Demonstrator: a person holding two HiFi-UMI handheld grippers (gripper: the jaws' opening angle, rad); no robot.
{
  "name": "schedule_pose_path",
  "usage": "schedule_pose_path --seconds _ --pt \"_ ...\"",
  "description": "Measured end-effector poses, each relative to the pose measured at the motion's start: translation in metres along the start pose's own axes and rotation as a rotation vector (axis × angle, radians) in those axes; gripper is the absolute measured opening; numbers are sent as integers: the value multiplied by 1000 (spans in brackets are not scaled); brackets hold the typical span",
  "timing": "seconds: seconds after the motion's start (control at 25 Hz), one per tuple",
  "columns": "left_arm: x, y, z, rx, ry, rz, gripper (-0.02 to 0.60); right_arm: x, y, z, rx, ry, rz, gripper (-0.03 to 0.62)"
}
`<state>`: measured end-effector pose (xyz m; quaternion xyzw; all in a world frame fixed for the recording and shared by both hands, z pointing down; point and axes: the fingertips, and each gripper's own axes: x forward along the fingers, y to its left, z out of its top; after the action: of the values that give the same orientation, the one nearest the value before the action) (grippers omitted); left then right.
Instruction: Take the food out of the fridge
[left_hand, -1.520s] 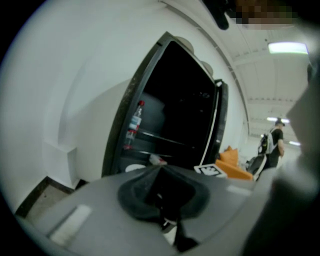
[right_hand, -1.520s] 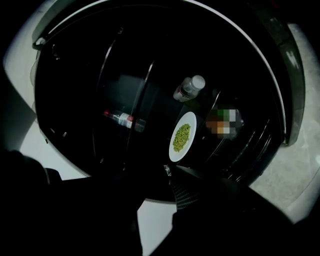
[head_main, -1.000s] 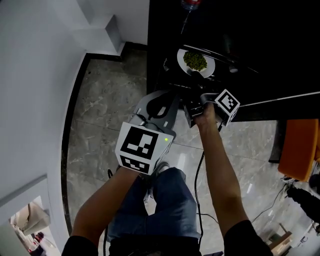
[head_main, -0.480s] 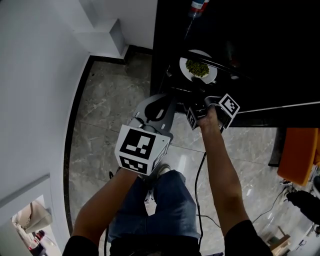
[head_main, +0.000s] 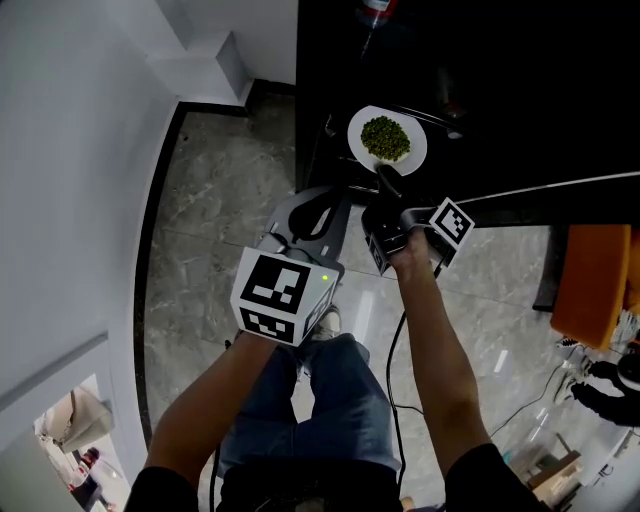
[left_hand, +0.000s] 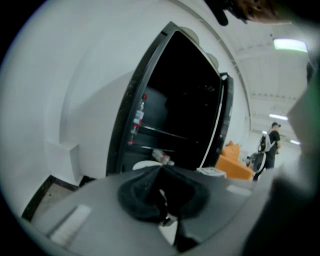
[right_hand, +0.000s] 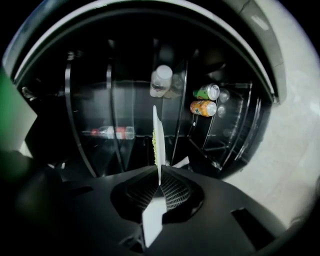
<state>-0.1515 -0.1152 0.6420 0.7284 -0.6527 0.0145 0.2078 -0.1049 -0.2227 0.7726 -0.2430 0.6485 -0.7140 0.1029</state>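
Your fridge (head_main: 500, 90) stands open and dark on a grey marbled floor (head_main: 210, 230), edged by a black border strip (head_main: 150, 230) along the white wall (head_main: 70, 150). On its shelves (right_hand: 108, 95) are a clear bottle (right_hand: 161, 80) with a white cap and, near it, a green can (right_hand: 206, 92) and an orange can (right_hand: 202, 108) side by side. A red-labelled bottle (right_hand: 112, 132) sits well apart from them. On the floor, your shoe (head_main: 325, 322) rests before the fridge, and an orange block (head_main: 592, 290) stands off to its right.
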Motion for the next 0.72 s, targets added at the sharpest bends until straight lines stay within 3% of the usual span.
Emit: schedule_pose_path --seconds 0.4,0.72 --pt "-48 -55 38 -27 27 -17 3 -95 67 -41 -17 8 8 11" --pt "-87 -101 87 -40 55 -4 3 -164 163 -71 -8 -5 40 11"
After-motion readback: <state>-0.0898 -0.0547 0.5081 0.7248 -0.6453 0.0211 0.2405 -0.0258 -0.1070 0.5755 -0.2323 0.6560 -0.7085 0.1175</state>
